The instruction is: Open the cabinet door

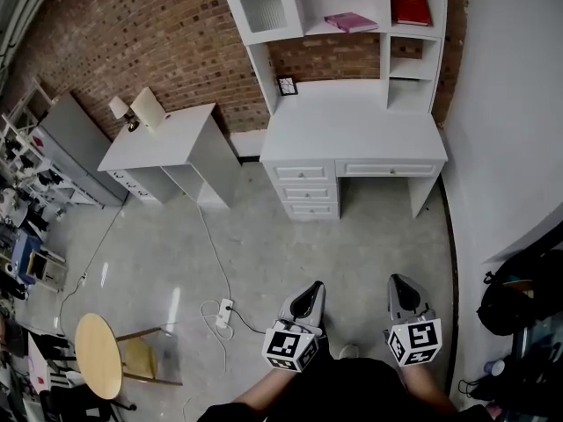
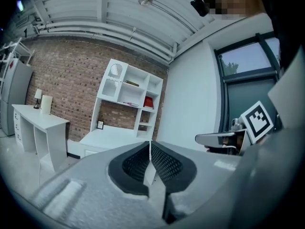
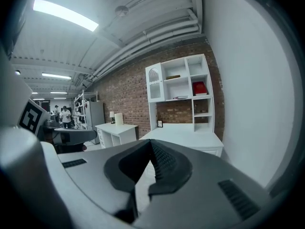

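Note:
The white desk (image 1: 352, 130) with a shelf hutch stands against the brick wall, far ahead of me. Its cabinet door (image 1: 261, 7), white with a glass pane, is at the hutch's upper left and looks shut; it also shows small in the left gripper view (image 2: 114, 75) and in the right gripper view (image 3: 153, 82). My left gripper (image 1: 308, 299) and right gripper (image 1: 405, 295) hang side by side low over the floor, well short of the desk. The left gripper (image 2: 150, 144) has its jaws together with nothing between them. The right gripper (image 3: 150, 144) also has its tips meeting and holds nothing.
A smaller white desk (image 1: 158, 139) with a lamp stands to the left. A power strip (image 1: 224, 310) and its cable lie on the floor by my left side. A round wooden table (image 1: 97, 354) is at lower left, a black bag (image 1: 519, 297) at the right wall.

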{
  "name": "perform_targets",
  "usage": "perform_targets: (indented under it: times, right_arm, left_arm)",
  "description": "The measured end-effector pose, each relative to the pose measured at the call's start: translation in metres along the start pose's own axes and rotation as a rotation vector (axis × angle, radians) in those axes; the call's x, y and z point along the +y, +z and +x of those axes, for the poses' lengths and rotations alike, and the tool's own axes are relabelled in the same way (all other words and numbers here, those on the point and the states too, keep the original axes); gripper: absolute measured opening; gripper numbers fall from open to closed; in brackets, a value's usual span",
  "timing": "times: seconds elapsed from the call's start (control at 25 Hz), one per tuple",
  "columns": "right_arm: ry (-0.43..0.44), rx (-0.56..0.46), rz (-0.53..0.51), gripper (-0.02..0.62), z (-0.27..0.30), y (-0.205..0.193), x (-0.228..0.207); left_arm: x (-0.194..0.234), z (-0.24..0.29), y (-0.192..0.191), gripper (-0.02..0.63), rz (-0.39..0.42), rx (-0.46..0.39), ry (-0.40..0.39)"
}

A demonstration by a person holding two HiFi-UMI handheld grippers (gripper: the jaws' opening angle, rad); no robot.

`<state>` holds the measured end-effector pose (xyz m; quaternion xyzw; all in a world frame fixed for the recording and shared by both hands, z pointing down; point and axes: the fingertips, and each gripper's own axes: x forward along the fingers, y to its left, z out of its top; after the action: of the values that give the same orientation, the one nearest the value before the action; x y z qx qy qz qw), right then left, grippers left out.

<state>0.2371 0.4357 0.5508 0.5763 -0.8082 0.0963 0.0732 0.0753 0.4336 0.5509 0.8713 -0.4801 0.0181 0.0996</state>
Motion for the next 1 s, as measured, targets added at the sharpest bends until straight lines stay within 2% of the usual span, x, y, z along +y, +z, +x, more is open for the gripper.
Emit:
perform_targets:
  times: [0.12,0.28,0.48,0.64,0.84,1.0]
  right_arm:
    - [-0.003,0.005,-0.013,0.000,0.019,0.003,-0.001]
    - [-0.003,0.015,-0.017,0.000,0.057,0.008,-0.001]
    - [0.003,0.019,-0.040,0.000,0.108,0.025,0.005]
    - [0.009,0.004,-0.049,0.000,0.150,0.043,0.010]
    - [-0.025,0.017,-0.055,0.000,0.206,0.058,0.010]
    - [-0.067,0.030,-0.022,0.000,0.245,0.069,0.004]
  left_arm:
    - [0.015,0.014,0.007,0.021,0.009,-0.019,0.002]
    - [0.044,0.035,0.017,0.021,-0.020,-0.035,0.013]
    - [0.086,0.064,0.037,0.021,-0.061,-0.072,-0.009]
    - [0.123,0.094,0.051,0.021,-0.063,-0.081,-0.024]
    - [0.169,0.133,0.064,0.021,-0.061,-0.073,-0.054]
    - [0.207,0.159,0.078,0.021,-0.052,-0.075,-0.071]
